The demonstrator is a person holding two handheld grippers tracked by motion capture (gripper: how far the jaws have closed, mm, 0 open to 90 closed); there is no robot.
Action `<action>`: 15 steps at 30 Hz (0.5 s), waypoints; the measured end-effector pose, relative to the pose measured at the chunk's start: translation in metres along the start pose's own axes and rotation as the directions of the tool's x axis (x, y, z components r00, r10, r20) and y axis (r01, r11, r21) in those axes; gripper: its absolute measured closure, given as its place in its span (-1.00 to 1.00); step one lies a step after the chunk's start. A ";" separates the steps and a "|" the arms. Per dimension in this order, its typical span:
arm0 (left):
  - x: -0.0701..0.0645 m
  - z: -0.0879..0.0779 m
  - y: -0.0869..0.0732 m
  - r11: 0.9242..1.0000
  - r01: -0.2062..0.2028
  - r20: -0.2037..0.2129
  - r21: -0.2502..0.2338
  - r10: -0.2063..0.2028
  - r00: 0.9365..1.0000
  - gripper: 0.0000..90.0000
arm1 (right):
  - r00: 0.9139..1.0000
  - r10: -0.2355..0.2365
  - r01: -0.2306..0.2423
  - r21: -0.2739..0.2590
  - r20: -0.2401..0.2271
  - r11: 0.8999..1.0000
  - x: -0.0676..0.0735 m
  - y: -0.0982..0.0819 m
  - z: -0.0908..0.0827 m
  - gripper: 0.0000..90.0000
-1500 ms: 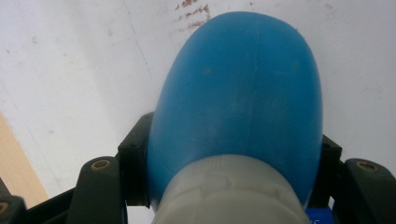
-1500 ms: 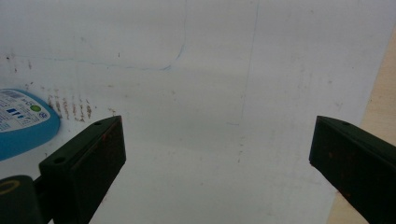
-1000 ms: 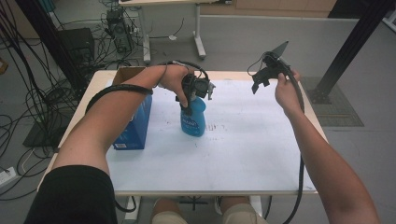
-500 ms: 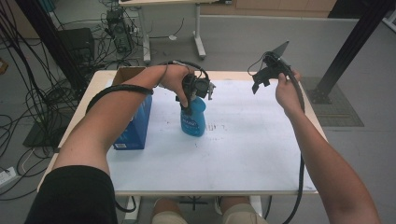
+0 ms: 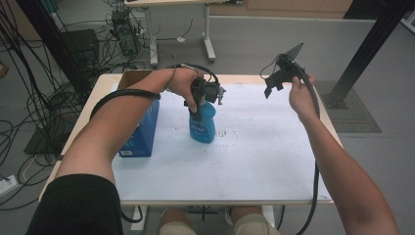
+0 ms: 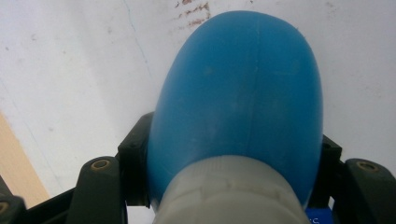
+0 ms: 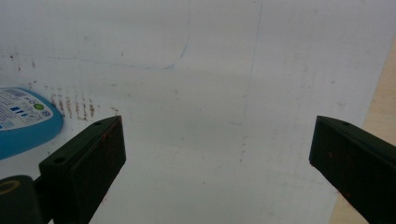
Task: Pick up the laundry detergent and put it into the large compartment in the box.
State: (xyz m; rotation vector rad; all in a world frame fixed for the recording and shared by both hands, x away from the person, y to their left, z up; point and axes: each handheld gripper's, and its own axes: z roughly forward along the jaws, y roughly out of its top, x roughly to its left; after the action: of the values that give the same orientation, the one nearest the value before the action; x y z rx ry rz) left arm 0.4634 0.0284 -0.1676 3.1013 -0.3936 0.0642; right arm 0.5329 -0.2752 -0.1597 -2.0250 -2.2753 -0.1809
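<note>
A blue plastic bottle (image 5: 203,126) stands upright on the white table top (image 5: 254,161), left of the middle. My left gripper (image 5: 198,110) comes down on it from above and is shut on the bottle's neck. In the left gripper view the blue body (image 6: 238,93) and its pale collar sit tight between the two black jaws of the left gripper (image 6: 229,186). My right gripper (image 5: 272,87) is held in the air over the table's far right part, open. In its own view the right gripper (image 7: 217,154) has nothing between the wide jaws, and the bottle (image 7: 23,119) lies at the left edge.
A blue box (image 5: 142,132) with an open top stands at the table's left side, close to the left forearm. The table's wooden edge (image 7: 380,102) runs just right of the right gripper. Cables and equipment (image 5: 73,54) crowd the floor beyond the far left corner.
</note>
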 end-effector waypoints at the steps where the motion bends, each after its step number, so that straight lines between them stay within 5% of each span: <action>1: 0.000 0.000 0.000 1.000 0.000 0.000 0.000 0.000 1.000 -0.19 | 1.000 -0.001 0.001 0.001 0.003 1.000 0.001 0.000 0.000 -0.92; 15: 0.000 0.000 0.000 1.000 0.026 0.003 -0.005 -0.026 1.000 -0.18 | 1.000 -0.003 0.003 0.004 0.007 1.000 0.003 0.002 0.002 -0.92</action>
State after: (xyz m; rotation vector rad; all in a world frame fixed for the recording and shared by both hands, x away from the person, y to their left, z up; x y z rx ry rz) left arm 0.4635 0.0281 -0.1672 3.1007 -0.3523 0.0588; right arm 0.5344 -0.2719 -0.1612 -2.0240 -2.2808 -0.1702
